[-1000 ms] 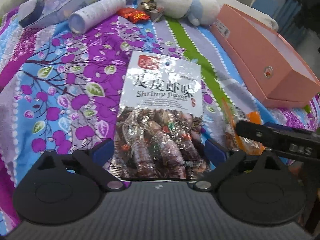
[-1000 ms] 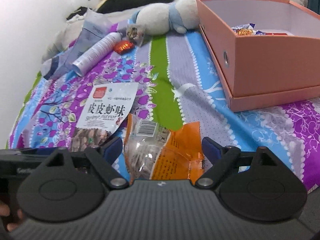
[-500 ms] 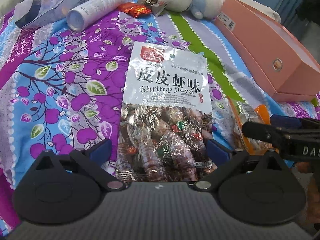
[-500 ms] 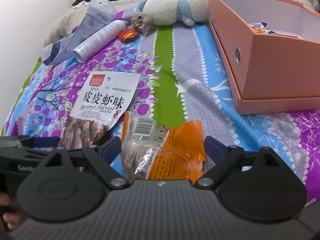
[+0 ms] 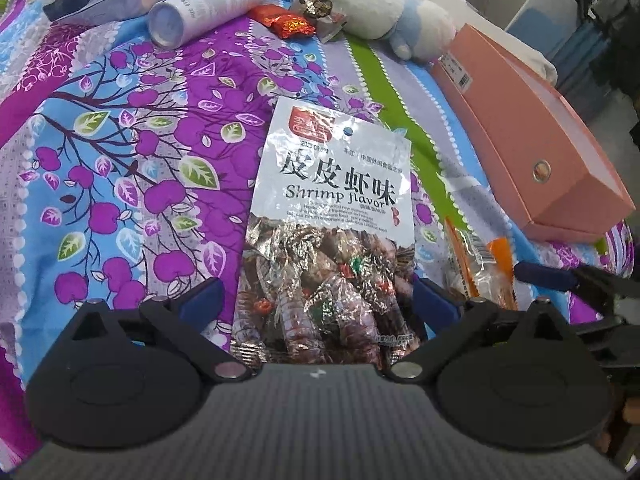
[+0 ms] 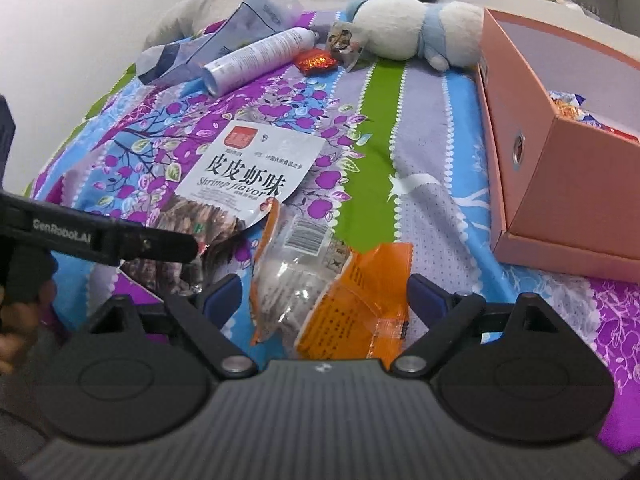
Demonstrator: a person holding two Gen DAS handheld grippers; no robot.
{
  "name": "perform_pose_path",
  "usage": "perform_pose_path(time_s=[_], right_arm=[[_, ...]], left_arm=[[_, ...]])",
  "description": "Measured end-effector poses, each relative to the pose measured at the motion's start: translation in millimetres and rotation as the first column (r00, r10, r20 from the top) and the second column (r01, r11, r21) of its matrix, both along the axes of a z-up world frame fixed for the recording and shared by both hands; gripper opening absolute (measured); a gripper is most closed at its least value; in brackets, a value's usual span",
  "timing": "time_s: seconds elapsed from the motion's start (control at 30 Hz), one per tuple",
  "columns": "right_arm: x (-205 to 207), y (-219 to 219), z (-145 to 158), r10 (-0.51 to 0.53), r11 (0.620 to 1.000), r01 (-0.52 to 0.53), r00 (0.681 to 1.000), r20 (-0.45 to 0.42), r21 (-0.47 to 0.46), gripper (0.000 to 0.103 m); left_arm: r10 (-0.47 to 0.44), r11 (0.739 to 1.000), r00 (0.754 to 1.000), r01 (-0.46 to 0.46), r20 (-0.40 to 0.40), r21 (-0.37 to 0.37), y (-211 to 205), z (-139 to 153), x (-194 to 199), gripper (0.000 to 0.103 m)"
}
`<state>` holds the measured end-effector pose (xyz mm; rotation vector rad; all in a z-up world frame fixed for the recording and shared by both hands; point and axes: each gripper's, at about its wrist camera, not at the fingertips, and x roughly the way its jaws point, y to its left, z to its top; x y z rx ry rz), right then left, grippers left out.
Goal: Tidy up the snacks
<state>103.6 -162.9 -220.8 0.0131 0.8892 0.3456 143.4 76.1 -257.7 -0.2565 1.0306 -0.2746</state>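
Silver foil with "Shrimp flavor" printed on it marks the shrimp snack bag (image 5: 332,216), which is laid flat on the purple floral bedsheet (image 5: 120,160); its lower end is straddled by the left tongs (image 5: 316,300), whose jaws are spread wide with neither pad pressed on it. Just beside it, partly overlapped by its corner, the orange and clear snack packet (image 6: 332,288) is framed by the right tongs (image 6: 320,294), likewise released and clear of the wrapper. The pink cardboard box (image 6: 560,184) is seen open on the right of the bed, with a few wrapped snacks inside. Farther back, a white spray can (image 6: 256,60), a red candy wrapper (image 6: 316,60) and a plush toy (image 6: 408,32) are seen.
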Motion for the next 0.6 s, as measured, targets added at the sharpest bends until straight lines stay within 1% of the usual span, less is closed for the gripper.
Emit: perform_pose_path(time_s=[0.07,0.2,0.27,0.37,0.4,0.43,0.47,0.5,0.6], right_arm=[[1.8,3.2,-3.6,0.001,1.000,-0.001,1.000,-0.017,0.004,0.091],[4.8,8.5,-14.0,-0.044,0.997,0.042,0.999,-0.029,-0.062,0.091],[4.7,6.3,-16.7,-0.056,0.997,0.054,0.998,-0.025,-0.051,0.091],[3.8,0.2,-15.4,-0.066,0.998,0.066,0.998,-0.021,-0.012,0.089],[3.5,-1.3,-14.5,-0.067,0.998,0.067,0.998,-0.020,-0.003,0.083],[3.2,-2.4,-13.7,-0.070,0.998,0.070,0.997,-0.019,-0.004,0.081],[3.1,-2.8,-13.4,-0.066,0.998,0.065,0.998,-0.022,-0.011,0.074],[2.9,-2.6,-12.9,-0.054,0.998,0.054,0.998,-0.024,-0.015,0.073],[-0.7,-1.8,-10.1,-0.054,0.998,0.054,0.998,-0.011,-0.043,0.071]], left_arm=[[0.002,1.000,1.000,-0.002,-0.004,-0.010,0.7,0.3,1.6,0.102],[-0.015,1.000,1.000,0.015,-0.004,0.002,-5.6,1.6,4.0,0.102],[-0.026,0.999,1.000,0.026,-0.007,0.031,-10.9,0.7,5.8,0.102],[-0.046,0.997,0.999,0.047,-0.010,0.063,-17.1,-1.5,6.0,0.102],[-0.049,0.996,0.999,0.049,-0.006,0.075,-18.9,-1.9,5.7,0.102],[-0.053,0.995,0.999,0.053,-0.005,0.083,-20.5,-2.4,5.6,0.102],[-0.059,0.994,0.998,0.059,-0.005,0.090,-22.0,-2.5,5.6,0.102],[-0.066,0.993,0.998,0.066,-0.004,0.095,-23.7,-2.2,5.4,0.102],[-0.069,0.992,0.998,0.069,-0.008,0.110,-26.0,-3.2,6.2,0.102]])
